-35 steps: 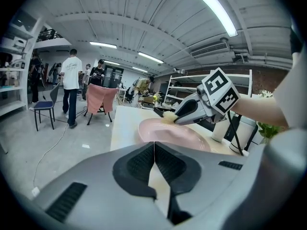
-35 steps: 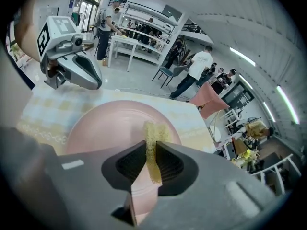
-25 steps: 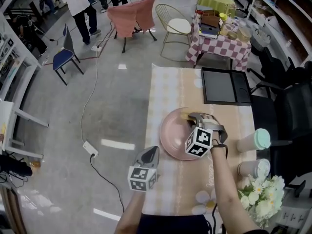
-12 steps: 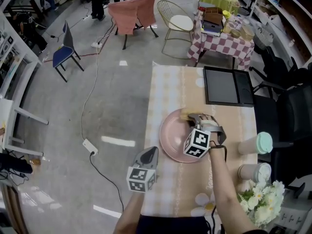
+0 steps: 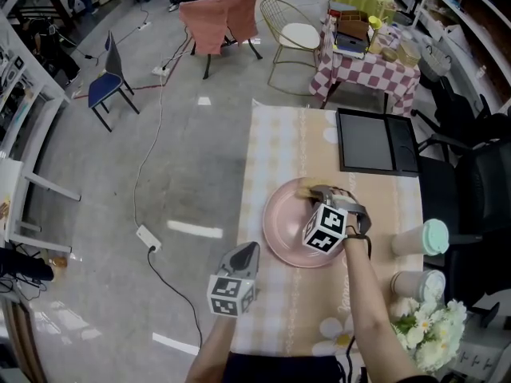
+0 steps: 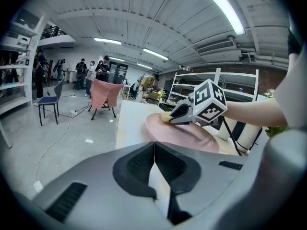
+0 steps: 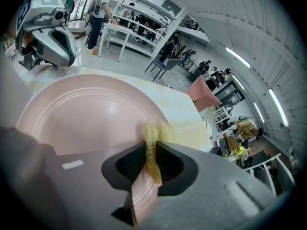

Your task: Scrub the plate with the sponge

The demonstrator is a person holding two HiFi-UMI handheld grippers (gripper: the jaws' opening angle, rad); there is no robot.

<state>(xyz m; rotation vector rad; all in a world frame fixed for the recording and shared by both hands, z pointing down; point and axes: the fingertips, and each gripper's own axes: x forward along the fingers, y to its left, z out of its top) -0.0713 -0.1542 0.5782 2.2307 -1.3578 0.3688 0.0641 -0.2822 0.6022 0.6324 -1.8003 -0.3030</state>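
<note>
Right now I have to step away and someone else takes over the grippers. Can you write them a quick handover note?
Right gripper: shut on the yellow sponge, which touches the far rim of the pink plate.
Left gripper: shut, empty, held by the table's near-left edge, off the plate.
Plate: flat on the table, nothing holding it.
Done: sponge gripped and brought onto the plate. How much has been scrubbed cannot be told.
Left: work the sponge across the plate's face, perhaps steadying the plate with the left gripper.
</note>
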